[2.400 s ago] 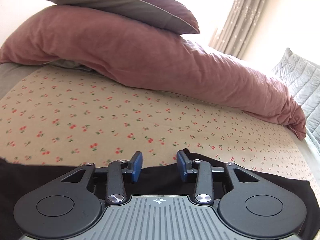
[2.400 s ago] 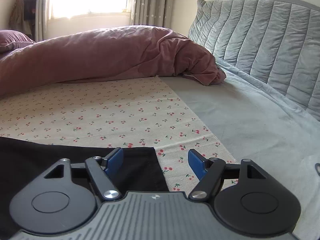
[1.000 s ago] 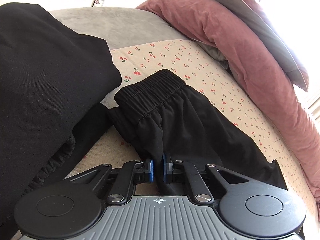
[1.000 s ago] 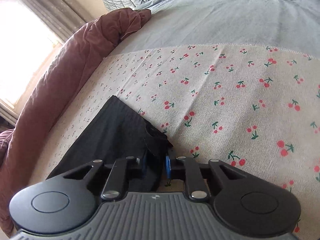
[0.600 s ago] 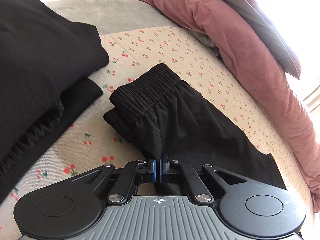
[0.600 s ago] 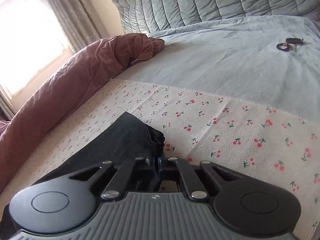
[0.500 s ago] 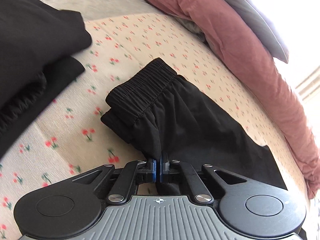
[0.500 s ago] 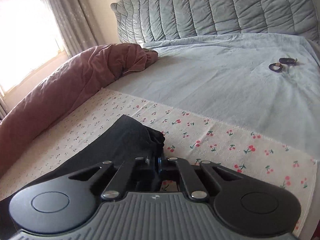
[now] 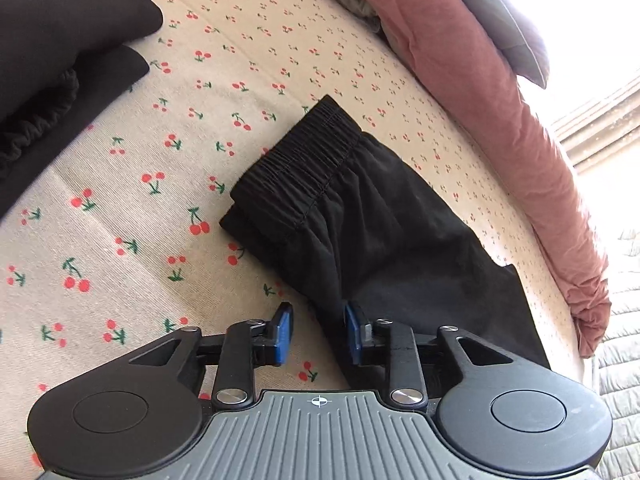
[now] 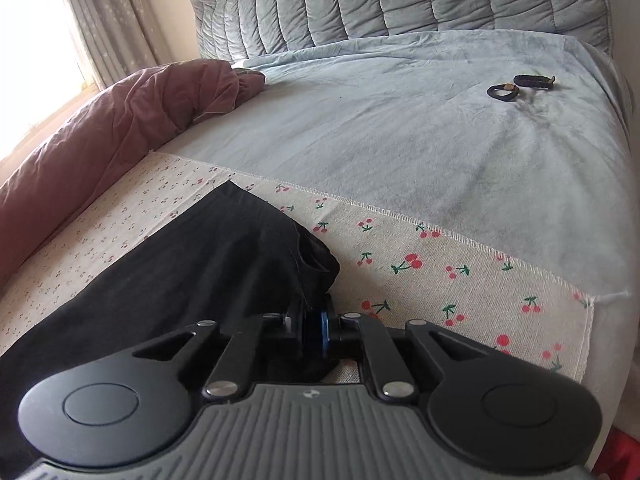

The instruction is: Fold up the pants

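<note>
A: How far along is the fold?

B: By my reading, one fold is down. The pants [image 9: 376, 232] lie doubled lengthwise on the cherry cloth [image 9: 120, 240], waistband stacked on itself at the left end, legs running off to the right. They are still long, so I judge at least one crosswise fold is left.

A: And the tongs?

B: The left gripper [image 9: 316, 332] has just been opening. Its blue pads stand apart, the near edge of the pants lies between them, and neither pad presses on it. The right gripper [image 10: 314, 330] is nearly closed, with a bunch of the hem fabric pinched between its pads, though its jaws have just begun to part too.

A: What does the left view give that the right one does not?

B: From the left: a pile of other black clothes [image 9: 60, 40] at the far left, then the waistband, then the pink duvet [image 9: 520, 120] behind.

A: And the right view?

B: The duvet again at the left, the hem end of the pants, then the blue sheet [image 10: 400, 128], the quilted headboard [image 10: 400, 0], and two small dark bands [image 10: 520, 86] near the far right.
</note>
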`<state>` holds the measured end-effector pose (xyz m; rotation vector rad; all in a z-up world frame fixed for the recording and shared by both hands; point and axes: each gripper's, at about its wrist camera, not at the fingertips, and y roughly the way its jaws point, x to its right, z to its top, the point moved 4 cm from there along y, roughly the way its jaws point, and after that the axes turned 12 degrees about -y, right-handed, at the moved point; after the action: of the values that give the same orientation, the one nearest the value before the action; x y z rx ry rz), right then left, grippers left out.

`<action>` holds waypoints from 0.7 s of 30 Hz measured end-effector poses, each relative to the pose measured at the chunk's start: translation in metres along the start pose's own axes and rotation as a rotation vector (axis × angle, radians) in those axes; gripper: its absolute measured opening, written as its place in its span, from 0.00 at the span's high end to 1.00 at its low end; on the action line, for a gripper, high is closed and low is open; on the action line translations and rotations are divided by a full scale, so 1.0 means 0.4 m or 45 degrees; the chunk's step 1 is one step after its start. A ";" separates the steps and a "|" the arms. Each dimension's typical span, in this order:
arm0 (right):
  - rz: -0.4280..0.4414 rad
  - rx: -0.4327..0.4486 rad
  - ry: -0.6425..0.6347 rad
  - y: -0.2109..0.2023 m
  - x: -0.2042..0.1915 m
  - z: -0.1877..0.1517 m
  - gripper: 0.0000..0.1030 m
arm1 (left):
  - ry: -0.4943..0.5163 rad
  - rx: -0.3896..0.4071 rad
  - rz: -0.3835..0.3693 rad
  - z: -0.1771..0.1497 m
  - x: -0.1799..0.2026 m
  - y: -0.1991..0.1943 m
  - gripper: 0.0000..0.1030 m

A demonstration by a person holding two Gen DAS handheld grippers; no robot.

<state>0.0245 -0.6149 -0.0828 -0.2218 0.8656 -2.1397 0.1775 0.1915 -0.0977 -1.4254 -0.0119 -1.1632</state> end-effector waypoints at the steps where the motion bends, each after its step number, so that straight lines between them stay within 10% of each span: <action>1: -0.015 0.004 0.015 -0.010 0.004 0.006 0.73 | 0.008 0.026 -0.011 0.007 0.006 -0.022 0.65; 4: -0.127 0.077 0.013 -0.056 0.011 0.044 0.60 | 0.001 0.118 -0.070 0.033 0.029 -0.091 0.36; 8: -0.126 0.159 -0.160 -0.102 -0.084 0.098 0.59 | -0.012 0.189 -0.137 0.102 0.091 -0.095 0.34; 14: 0.386 0.144 -0.533 -0.114 -0.491 0.083 0.47 | -0.007 0.120 -0.081 0.083 0.195 0.079 0.35; 17: 0.717 0.047 -0.797 -0.110 -0.742 0.016 0.42 | 0.070 0.109 0.093 0.029 0.176 0.159 0.36; 21: 0.901 -0.082 -0.932 -0.072 -1.002 -0.016 0.42 | 0.029 0.141 0.137 -0.006 0.135 0.153 0.40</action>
<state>0.2706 -0.3036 -0.0186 -0.5878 0.4677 -1.2256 0.2405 0.1409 -0.1099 -1.2992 0.0162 -1.0739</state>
